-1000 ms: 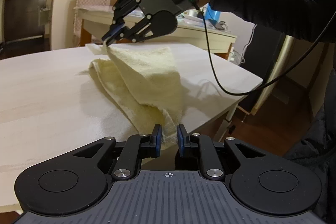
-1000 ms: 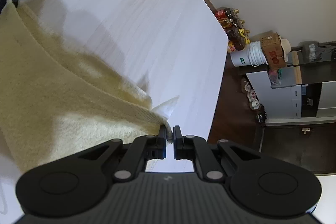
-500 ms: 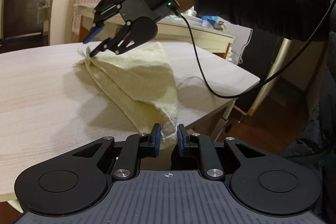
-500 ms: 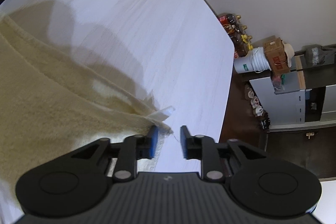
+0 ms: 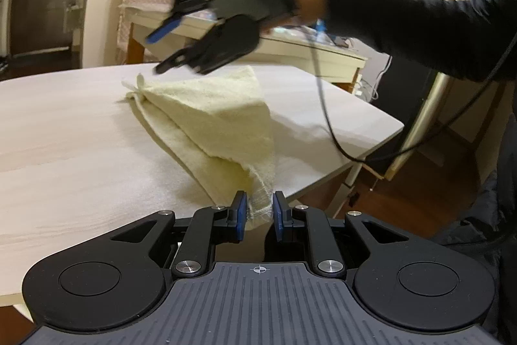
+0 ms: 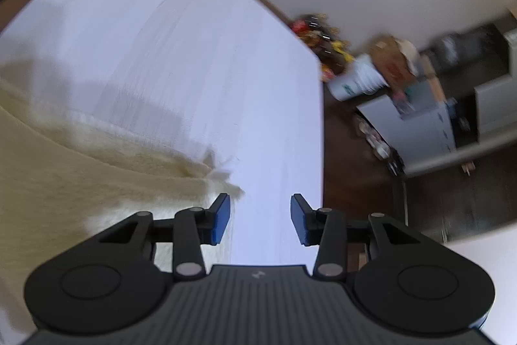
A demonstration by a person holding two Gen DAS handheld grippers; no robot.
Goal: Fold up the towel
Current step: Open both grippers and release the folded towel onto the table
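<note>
The pale yellow towel (image 5: 223, 118) lies folded over on the light wooden desk (image 5: 64, 144), near the desk's right edge as the left wrist view shows it. One corner of the towel rises off the desk edge and sits between the blue pads of the left claw (image 5: 257, 217). The left claw is clamped on that corner, with its jaws close together and the cloth bunched between them.

The right claw (image 5: 161, 52) is held above the far corner of the towel, clear of the cloth. A person's hand (image 5: 303, 2) in a dark sleeve (image 5: 420, 25) carries it, and a black cable (image 5: 326, 118) hangs from it across the desk edge. The jaws of the right claw have just been opening and now stand apart with nothing between them. In the right wrist view, the released towel corner (image 6: 223, 173) rests on the desk just beside the left-hand pad (image 6: 221, 217), and only bare desk surface shows between the pads. Both views of the right claw are motion-blurred.
</note>
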